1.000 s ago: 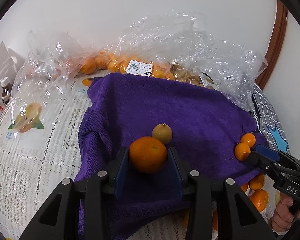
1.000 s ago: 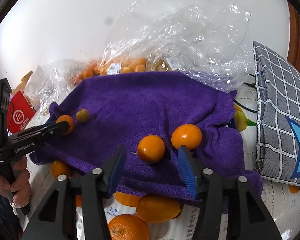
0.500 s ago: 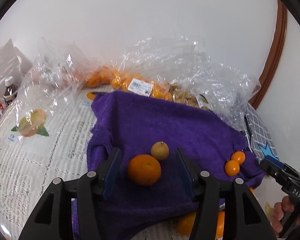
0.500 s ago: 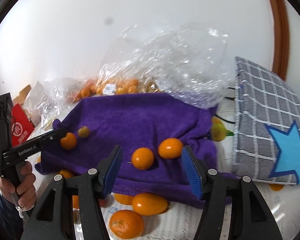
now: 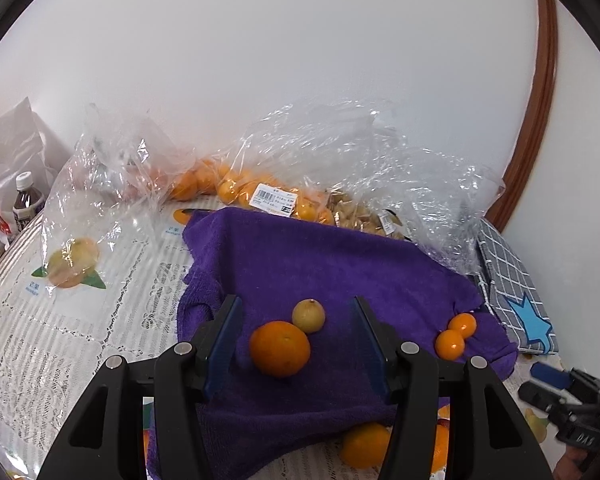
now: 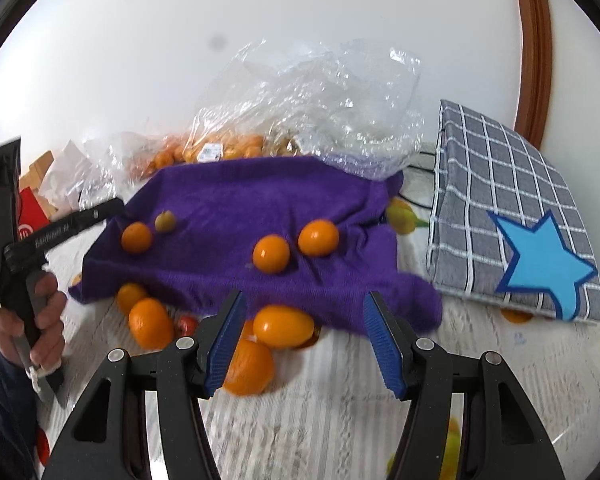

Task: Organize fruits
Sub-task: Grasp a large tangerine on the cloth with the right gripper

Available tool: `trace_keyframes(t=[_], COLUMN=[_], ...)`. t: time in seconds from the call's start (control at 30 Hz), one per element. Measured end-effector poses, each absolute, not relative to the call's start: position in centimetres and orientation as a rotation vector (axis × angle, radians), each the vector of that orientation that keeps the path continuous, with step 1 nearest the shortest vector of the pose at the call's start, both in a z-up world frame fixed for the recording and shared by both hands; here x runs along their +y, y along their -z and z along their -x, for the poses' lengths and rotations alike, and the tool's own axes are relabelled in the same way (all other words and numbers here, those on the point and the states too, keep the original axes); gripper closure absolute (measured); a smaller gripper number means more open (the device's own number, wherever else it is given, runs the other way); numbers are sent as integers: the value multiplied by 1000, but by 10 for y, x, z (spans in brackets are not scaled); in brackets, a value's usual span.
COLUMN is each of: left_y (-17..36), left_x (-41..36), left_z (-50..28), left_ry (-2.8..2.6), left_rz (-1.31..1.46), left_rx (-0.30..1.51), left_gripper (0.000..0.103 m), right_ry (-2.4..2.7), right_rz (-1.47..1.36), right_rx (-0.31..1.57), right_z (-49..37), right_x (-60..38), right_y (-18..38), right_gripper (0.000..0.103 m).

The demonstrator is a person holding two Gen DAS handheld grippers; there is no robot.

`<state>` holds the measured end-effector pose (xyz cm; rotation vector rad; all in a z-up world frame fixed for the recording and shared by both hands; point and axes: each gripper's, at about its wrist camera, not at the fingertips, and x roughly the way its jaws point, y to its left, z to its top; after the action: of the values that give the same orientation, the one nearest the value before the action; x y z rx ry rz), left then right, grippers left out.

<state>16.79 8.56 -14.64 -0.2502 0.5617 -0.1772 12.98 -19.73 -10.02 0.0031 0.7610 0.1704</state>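
On the lace-covered counter (image 5: 60, 344) a purple towel (image 5: 340, 268) carries the fruit. Toward its left end, an orange (image 5: 280, 348) touches a small yellow-green fruit (image 5: 309, 315); both sit between the blue pads of the left tongs (image 5: 296, 344), which stand spread with neither pad pressing them. Further right, two small oranges (image 6: 271, 253) lie side by side on the towel. The right tongs (image 6: 304, 340) are spread too, holding nothing, hovering over loose oranges (image 6: 283, 326) at the towel's near edge. A checked cloth with a blue star (image 6: 512, 232) lies at the far right.
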Motion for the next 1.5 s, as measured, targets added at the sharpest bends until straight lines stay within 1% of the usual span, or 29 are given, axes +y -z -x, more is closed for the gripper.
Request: trace_keyframes(t=[0.23, 0.4, 0.5, 0.97, 1.07, 1.13, 1.17, 1.33, 1.5], left_y=[151, 149, 153, 161, 164, 167, 169, 172, 177], left_x=[92, 102, 108, 111, 109, 107, 105, 89, 76], left_z=[-162, -150, -143, -112, -108, -105, -104, -94, -104], left_ry=[180, 177, 172, 165, 189, 239, 264, 343, 354], left_rz=[282, 315, 328, 298, 305, 317, 322, 297, 320], left_rx=[577, 552, 564, 601, 620, 643, 658, 696, 748], left_gripper=[50, 50, 50, 50, 50, 50, 50, 51, 52], right_ry=[-179, -182, -195, -299, -302, -296, -290, -290, -255], right_rz=[24, -9, -26, -90, -54, -40, -28, -14, 19], right_rx=[800, 822, 847, 929, 925, 920, 916, 891, 861], right_z=[-116, -115, -117, -130, -131, -131, -130, -122, -109], right_x=[-191, -191, -188, -170, -165, -163, -162, -169, -187], right_y=[107, 109, 116, 147, 147, 148, 148, 145, 139], right_gripper=[45, 52, 54, 54, 54, 57, 61, 61, 61])
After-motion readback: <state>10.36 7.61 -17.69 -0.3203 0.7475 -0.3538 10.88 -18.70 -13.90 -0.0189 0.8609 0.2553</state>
